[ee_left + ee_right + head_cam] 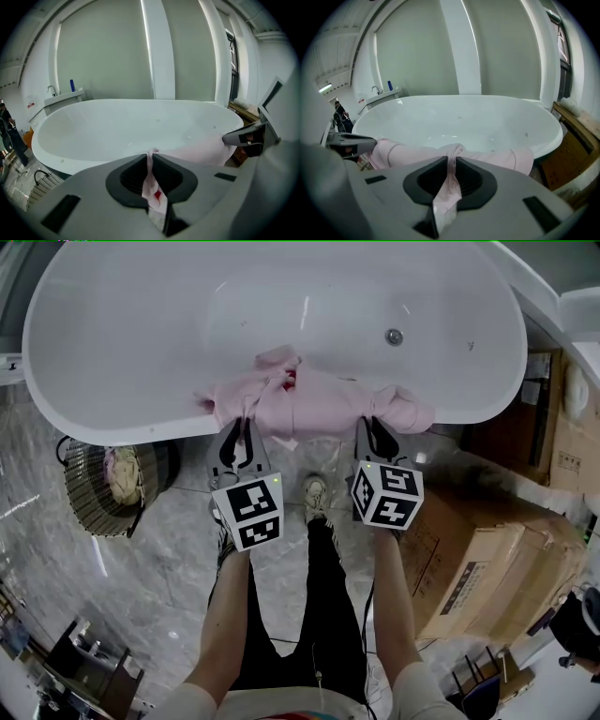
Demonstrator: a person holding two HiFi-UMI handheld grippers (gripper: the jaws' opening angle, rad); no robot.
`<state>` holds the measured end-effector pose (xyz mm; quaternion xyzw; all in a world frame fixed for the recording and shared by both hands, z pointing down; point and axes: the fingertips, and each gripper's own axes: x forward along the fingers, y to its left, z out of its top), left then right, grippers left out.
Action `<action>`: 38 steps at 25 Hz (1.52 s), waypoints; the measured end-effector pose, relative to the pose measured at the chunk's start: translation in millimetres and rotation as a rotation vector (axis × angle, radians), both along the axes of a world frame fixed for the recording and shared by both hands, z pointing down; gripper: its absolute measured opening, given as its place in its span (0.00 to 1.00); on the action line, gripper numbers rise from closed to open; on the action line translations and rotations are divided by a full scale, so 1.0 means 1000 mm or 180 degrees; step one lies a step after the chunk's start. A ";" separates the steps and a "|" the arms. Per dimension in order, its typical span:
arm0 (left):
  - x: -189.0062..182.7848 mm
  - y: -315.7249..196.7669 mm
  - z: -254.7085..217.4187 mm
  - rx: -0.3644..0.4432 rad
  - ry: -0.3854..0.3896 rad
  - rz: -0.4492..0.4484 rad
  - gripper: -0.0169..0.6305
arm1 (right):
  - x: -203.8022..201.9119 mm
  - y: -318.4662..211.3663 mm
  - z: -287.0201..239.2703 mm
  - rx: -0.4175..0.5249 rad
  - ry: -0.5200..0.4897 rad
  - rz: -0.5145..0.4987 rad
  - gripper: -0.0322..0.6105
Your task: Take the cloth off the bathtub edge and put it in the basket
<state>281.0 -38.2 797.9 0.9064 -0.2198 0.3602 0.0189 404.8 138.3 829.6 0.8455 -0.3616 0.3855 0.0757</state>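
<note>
Cloth count is one: a single pink cloth lies draped over the near edge of the one white bathtub, bunched along the rim with part hanging down the outside. Two grippers are on it. The left gripper is clenched on the cloth's left part, and its own view shows a fold of pink fabric with a red patch pinched tight between the jaws. The right gripper is clenched on the right part, with a strip of the same fabric squeezed between its jaws. The cloth stretches between the two grips and rests on the tub edge. One dark wire basket stands on the marble floor at the near left, just below the tub's left end and well apart from the cloth; one pale bundle lies inside it. Two cardboard boxes stand at the right, a large one near the person's right arm and another farther off beside the tub's right end. One drain fitting shows on the tub's inner wall. Between cloth and basket are the tub's near rim and the person's left arm.
</note>
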 end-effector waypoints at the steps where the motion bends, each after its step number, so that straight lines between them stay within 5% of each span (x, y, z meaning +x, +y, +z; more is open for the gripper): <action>1: 0.000 0.000 0.000 -0.0021 0.0007 -0.0006 0.10 | 0.000 0.001 0.000 0.0032 -0.0036 0.0031 0.15; 10: 0.002 -0.003 -0.015 -0.0142 0.0168 -0.0019 0.07 | 0.000 0.001 -0.022 0.0111 0.0105 0.0000 0.12; 18: 0.029 -0.015 -0.101 0.0025 0.0615 0.0049 0.07 | 0.018 -0.006 -0.100 0.0284 0.0402 -0.0028 0.12; 28: 0.067 -0.045 -0.283 0.0361 0.1308 0.0128 0.07 | 0.057 -0.032 -0.288 0.0604 0.1031 -0.0049 0.12; 38: 0.063 -0.068 -0.488 0.0889 0.1947 0.0242 0.07 | 0.058 -0.066 -0.526 0.1105 0.1825 -0.0252 0.12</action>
